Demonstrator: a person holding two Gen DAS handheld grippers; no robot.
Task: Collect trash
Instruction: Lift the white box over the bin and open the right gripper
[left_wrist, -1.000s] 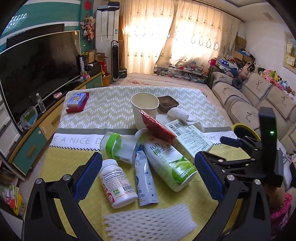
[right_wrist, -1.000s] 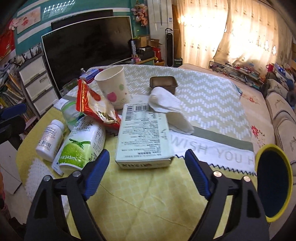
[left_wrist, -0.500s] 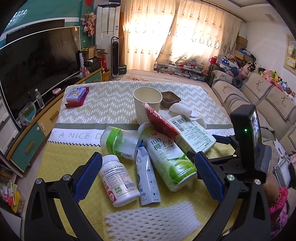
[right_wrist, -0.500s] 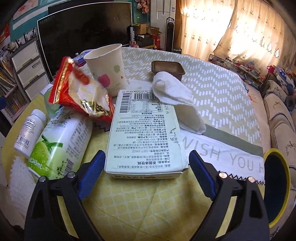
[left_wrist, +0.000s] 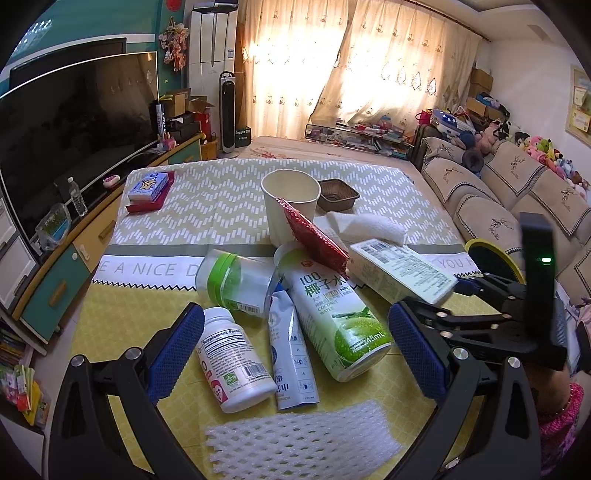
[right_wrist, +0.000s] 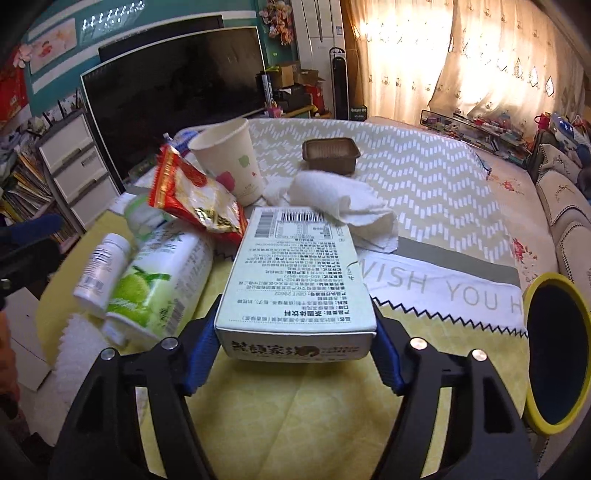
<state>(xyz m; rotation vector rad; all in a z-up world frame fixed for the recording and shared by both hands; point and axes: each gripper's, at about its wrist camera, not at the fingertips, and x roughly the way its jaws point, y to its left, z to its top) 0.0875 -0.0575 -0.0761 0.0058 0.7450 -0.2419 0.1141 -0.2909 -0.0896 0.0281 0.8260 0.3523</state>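
Observation:
A pale green box lies lengthwise between the blue pads of my right gripper. The jaws are closing and both pads touch the box's sides at its near end. The same box shows at the right of the left wrist view. My left gripper stands open above a white supplement bottle, a blue-and-white sachet and a green coconut water carton, touching none of them. A red snack bag leans on the carton and a paper cup.
A clear jar with a green lid, a white tissue, a brown tray and a white foam net also lie on the yellow cloth. A yellow-rimmed dark disc sits at the right edge. A sofa is beyond.
My right gripper has moved forward around the pale green box and its jaws have narrowed onto the box's sides. The left gripper has stayed open in place.

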